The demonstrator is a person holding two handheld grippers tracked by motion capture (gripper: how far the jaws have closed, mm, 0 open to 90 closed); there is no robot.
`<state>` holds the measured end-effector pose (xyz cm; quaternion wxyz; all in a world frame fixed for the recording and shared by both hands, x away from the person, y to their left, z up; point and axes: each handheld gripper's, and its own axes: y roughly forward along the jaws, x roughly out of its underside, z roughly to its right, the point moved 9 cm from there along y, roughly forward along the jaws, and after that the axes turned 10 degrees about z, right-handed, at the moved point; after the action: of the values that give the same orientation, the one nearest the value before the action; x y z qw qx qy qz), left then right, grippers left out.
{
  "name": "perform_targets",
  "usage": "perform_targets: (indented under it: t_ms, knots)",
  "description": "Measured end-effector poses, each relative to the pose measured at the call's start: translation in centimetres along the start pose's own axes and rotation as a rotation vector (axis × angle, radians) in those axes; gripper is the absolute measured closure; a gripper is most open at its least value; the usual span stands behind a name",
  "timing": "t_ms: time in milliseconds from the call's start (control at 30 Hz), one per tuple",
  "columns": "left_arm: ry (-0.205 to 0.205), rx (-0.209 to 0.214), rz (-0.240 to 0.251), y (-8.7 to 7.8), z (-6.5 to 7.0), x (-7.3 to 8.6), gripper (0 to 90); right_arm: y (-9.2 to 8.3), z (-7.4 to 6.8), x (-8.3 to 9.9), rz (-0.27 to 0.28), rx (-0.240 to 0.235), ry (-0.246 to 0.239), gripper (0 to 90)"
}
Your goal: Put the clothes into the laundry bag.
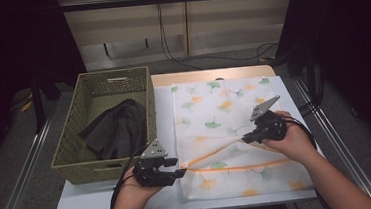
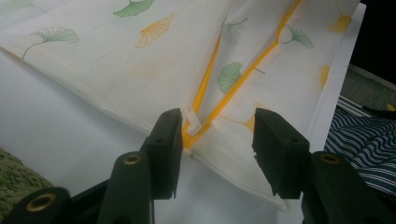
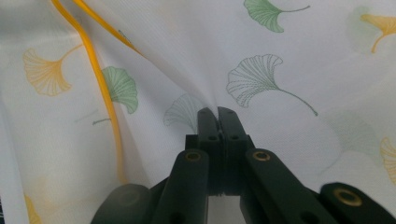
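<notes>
A white mesh bag (image 1: 219, 112) printed with green and orange leaves lies flat on the white table (image 1: 101, 201). Its orange zipper (image 1: 238, 168) is parted into a V near the front edge. My left gripper (image 1: 179, 174) sits at the bag's left corner. In the left gripper view its jaws stand apart (image 2: 217, 135), with the white zipper pull (image 2: 192, 119) beside the left jaw. My right gripper (image 1: 246, 140) is over the middle of the bag. In the right gripper view it (image 3: 217, 114) is shut on a pinch of the bag's fabric (image 3: 289, 60), which rises in a tent.
A woven green basket (image 1: 136, 83) stands left of the bag with a dark garment (image 1: 118, 130) inside. The table's front edge runs just below my hands. A person's striped clothing (image 2: 369, 144) shows past the table edge. Cables lie on the floor behind.
</notes>
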<state>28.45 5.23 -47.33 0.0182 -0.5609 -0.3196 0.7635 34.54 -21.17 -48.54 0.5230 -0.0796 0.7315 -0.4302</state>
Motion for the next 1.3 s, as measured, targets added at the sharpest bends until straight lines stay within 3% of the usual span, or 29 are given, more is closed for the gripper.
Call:
perform_targets:
  t_ms: [367,433,467,800,900,1167,1300]
  knots:
    - [0.005,0.002,0.017,-0.1,0.2,-0.2,49.9,-1.4,0.7,-1.7,0.034,-0.032,0.017,90.0]
    - [0.006,-0.004,0.015,-0.1,0.2,-0.2,49.5,-1.6,1.0,-2.0,0.040,-0.034,-0.002,90.0]
    - [0.008,-0.005,0.015,-0.1,0.2,-0.2,49.0,-1.7,0.9,-2.1,0.037,-0.036,0.016,90.0]
    - [0.004,0.009,0.022,-0.2,0.3,-0.3,46.2,-2.5,1.6,-3.2,0.022,-0.026,0.008,90.0]
    - [0.006,-0.004,0.015,-0.3,0.3,-0.3,45.6,-2.6,1.8,-3.6,0.016,-0.024,-0.006,90.0]
    - [0.031,0.007,0.033,-0.8,0.9,-1.6,45.2,-2.9,2.1,-4.1,0.011,-0.019,0.009,90.0]
    - [0.036,0.004,0.011,-0.8,0.9,-1.9,44.7,-3.0,2.1,-4.1,0.013,-0.019,0.011,90.0]
